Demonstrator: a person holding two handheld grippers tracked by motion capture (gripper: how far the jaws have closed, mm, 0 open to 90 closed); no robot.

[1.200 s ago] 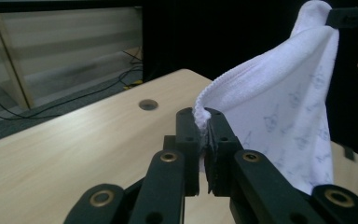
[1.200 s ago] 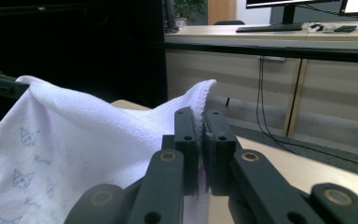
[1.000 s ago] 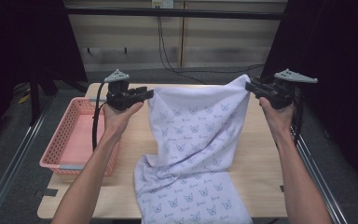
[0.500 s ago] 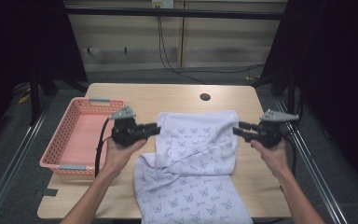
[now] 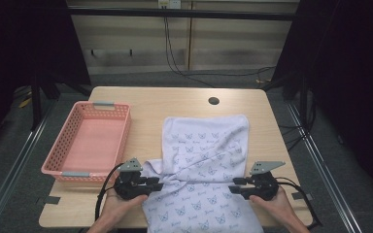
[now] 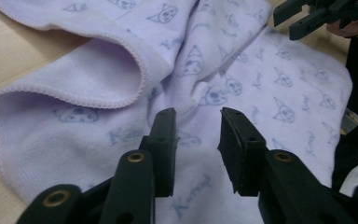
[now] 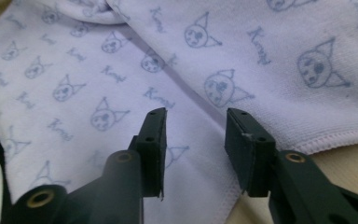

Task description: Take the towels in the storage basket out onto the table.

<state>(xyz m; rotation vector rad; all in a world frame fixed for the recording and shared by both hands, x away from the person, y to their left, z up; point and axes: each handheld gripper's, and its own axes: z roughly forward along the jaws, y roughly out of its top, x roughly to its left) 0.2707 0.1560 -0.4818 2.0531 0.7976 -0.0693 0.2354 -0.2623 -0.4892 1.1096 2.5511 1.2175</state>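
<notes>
A lavender towel (image 5: 204, 145) printed with small cat faces lies on the wooden table (image 5: 175, 99), its upper half doubled back over the lower half, which hangs off the near edge. My left gripper (image 5: 156, 185) rests low at the towel's left side. Its jaws have just been opening and stand apart, with nothing pinched. In the left gripper view the left gripper (image 6: 198, 116) hovers over a rolled hem of the towel (image 6: 98, 70). My right gripper (image 5: 233, 188) sits at the right side, its jaws also just opening. Under the open right gripper (image 7: 196, 116) the towel (image 7: 261, 46) lies flat.
A pink plastic basket (image 5: 125, 138) stands on the left part of the table, close to the towel's left edge. A round hole (image 5: 213, 101) is in the tabletop near the far edge. Bare wood lies right of the towel.
Both grippers came down from a raised, spread hold and toward the near edge. The towel, held up by its corners before, now lies folded on the table and is out of both jaws.
</notes>
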